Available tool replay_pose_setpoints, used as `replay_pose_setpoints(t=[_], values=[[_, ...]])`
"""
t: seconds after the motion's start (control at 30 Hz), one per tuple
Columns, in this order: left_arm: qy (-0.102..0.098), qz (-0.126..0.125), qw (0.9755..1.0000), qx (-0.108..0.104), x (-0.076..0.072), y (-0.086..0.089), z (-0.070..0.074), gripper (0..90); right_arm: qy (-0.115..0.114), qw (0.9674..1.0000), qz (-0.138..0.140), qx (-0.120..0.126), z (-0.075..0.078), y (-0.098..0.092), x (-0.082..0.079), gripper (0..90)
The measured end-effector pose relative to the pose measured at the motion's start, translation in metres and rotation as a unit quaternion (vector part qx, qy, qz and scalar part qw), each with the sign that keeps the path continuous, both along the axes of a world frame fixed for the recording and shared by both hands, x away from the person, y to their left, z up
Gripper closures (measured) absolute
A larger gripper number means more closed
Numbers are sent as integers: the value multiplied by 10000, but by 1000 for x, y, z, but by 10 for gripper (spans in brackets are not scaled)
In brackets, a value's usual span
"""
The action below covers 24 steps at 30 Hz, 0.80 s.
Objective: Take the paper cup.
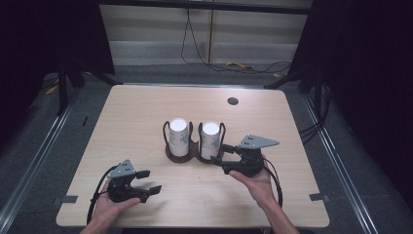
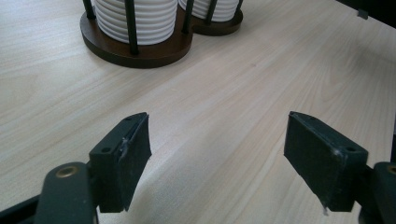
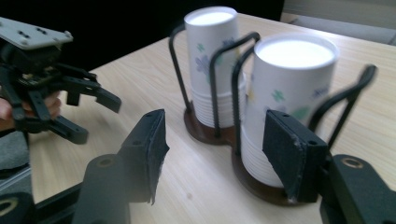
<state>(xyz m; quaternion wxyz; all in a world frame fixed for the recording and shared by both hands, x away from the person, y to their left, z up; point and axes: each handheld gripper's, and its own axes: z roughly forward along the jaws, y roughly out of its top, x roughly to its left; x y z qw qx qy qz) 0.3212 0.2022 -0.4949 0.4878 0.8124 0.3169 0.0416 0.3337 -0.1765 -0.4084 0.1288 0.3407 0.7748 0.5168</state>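
Cups (image 1: pixel 210 140) sat stacked in their rack (image 1: pixel 182 157), so I held the right gripper (image 1: pixel 219 153) just beside them, fingers parted and empty, while the left gripper (image 1: pixel 152 180) waited released over the table (image 1: pixel 146 107).

The pale, light-grained wooden table top (image 1: pixel 146 117) is looking smooth and matt. The two stacks of white paper cups with a green flower print (image 3: pixel 289 93) are showing a ribbed, slightly glossy side. The dark brown wooden holder base (image 2: pixel 140 53) is looking satiny, with thin black metal rods (image 3: pixel 217 88). The left gripper (image 2: pixel 217 158) is wearing matt, rubbery black pads.
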Motion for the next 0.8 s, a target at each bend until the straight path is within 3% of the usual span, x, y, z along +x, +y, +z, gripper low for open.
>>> replay_pose_setpoints(t=[0.23,0.57,0.8], values=[[-10,-18,10000,19,0,-1,0,213,-107,9997,197,-27,12,17,6,421],[-5,-6,10000,0,0,-1,0,194,-237,9991,348,-13,28,42,27,419],[-13,-25,10000,19,0,-1,0,193,-112,9990,427,-112,33,55,49,372]])
